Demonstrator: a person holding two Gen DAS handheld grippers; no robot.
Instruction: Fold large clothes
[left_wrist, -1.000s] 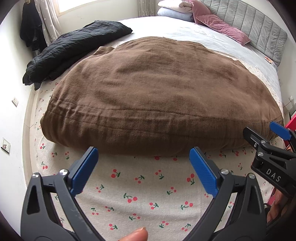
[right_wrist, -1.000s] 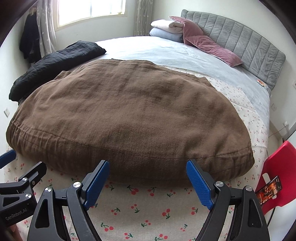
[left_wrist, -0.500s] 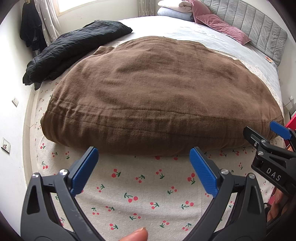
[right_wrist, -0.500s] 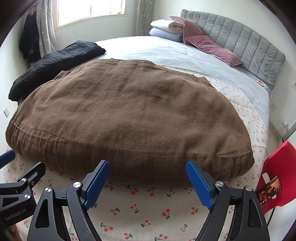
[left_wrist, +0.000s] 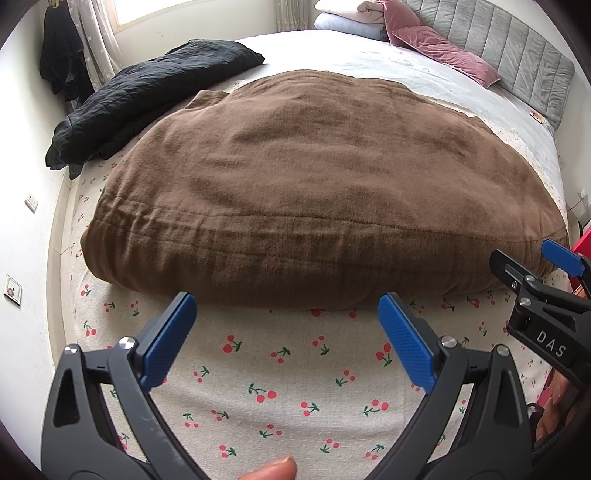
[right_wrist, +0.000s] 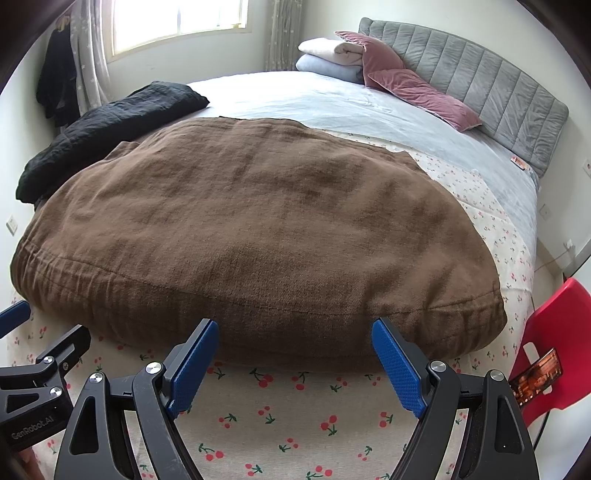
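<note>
A large brown garment (left_wrist: 314, 192) lies spread flat on the bed, its hemmed near edge facing me; it also shows in the right wrist view (right_wrist: 258, 236). My left gripper (left_wrist: 288, 328) is open and empty, hovering over the cherry-print sheet (left_wrist: 280, 398) just short of the near hem, left of centre. My right gripper (right_wrist: 295, 354) is open and empty, just short of the hem, right of centre. Each gripper shows at the edge of the other's view.
A crumpled black garment (left_wrist: 147, 96) lies at the bed's far left. Folded bedding (right_wrist: 332, 59) and pink pillows (right_wrist: 413, 92) sit by the grey headboard (right_wrist: 480, 81). A red chair (right_wrist: 554, 332) with a phone (right_wrist: 535, 376) stands right of the bed.
</note>
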